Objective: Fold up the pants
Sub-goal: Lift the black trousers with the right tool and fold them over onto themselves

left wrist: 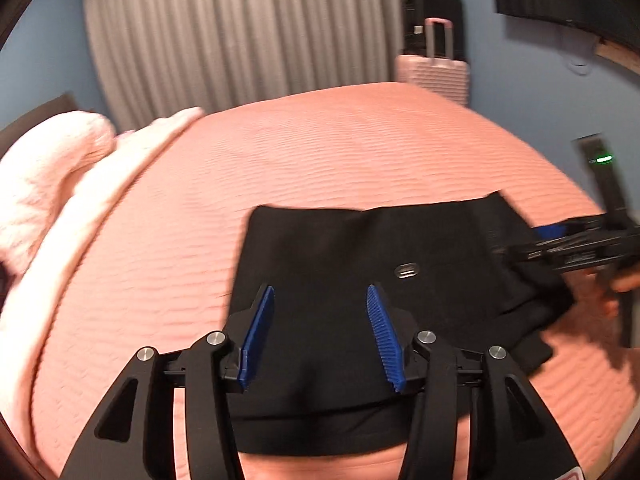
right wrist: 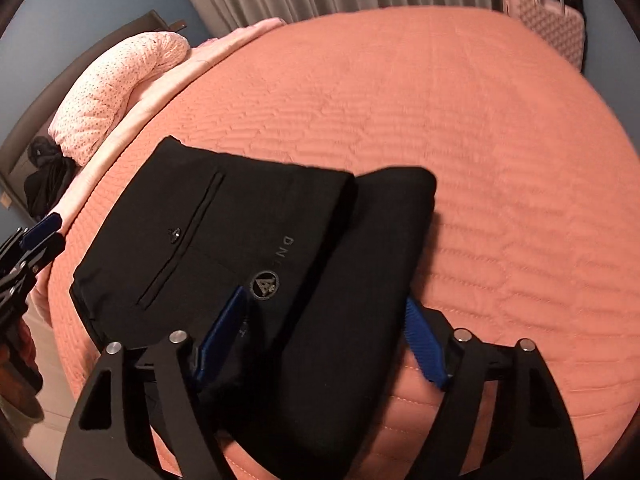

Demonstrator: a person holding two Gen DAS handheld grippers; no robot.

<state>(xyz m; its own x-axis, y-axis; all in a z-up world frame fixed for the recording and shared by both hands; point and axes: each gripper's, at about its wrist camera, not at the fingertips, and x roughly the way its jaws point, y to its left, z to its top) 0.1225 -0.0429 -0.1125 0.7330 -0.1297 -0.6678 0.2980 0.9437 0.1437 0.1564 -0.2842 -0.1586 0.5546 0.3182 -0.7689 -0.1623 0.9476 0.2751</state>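
Observation:
Black pants (left wrist: 360,264) lie folded into a compact stack on the pink bedspread (left wrist: 320,152). In the right wrist view the pants (right wrist: 224,232) show a welt pocket, a round logo patch, and a folded part (right wrist: 368,280) lying over the right side. My left gripper (left wrist: 321,296) is open and empty, held just above the near edge of the stack. My right gripper (right wrist: 326,308) is open, its blue fingers either side of the folded part, gripping nothing. The right gripper also shows in the left wrist view (left wrist: 568,244) at the stack's right edge.
A pale pink pillow (right wrist: 116,92) and blanket lie at the bed's left. A pink suitcase (left wrist: 434,68) and a black one stand beyond the far corner. Grey curtains (left wrist: 240,32) hang behind. Dark clothes (right wrist: 48,176) sit left of the bed.

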